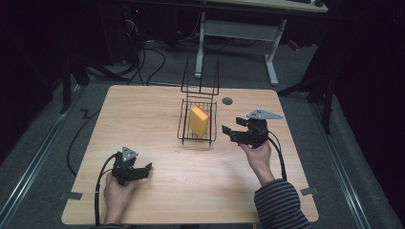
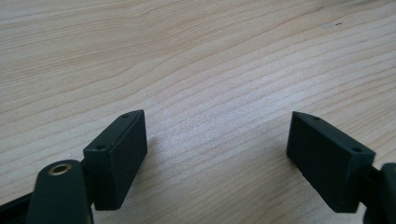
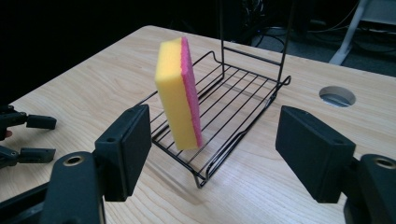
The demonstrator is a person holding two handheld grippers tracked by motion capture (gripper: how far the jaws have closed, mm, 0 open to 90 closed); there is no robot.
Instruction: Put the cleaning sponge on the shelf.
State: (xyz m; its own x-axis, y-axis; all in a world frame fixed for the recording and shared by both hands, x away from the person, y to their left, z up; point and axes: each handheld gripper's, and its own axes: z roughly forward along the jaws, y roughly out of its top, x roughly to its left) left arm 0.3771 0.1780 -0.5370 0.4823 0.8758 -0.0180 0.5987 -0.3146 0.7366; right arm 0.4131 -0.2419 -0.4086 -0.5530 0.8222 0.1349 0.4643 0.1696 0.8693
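A yellow sponge point(image 1: 198, 120) with a pink scouring side stands upright on its edge in a black wire rack point(image 1: 181, 125) at the middle of the wooden table. My right gripper point(image 1: 229, 133) is just right of the rack and points at it, open with nothing between its pads. In the right gripper view the sponge point(image 3: 177, 93) and the rack point(image 3: 201, 182) lie a short way beyond the open right gripper point(image 3: 212, 116). My left gripper point(image 1: 146, 170) rests near the front left of the table. It is open over bare wood in the left gripper view point(image 2: 217, 121).
A round cable hole point(image 1: 227, 100) sits in the table behind the right gripper. The rack's tall wire handle point(image 1: 200, 76) rises at its far end. Grey tape marks point(image 1: 71, 195) lie at the table's front corners. A white desk frame point(image 1: 271, 57) and cables stand on the floor beyond.
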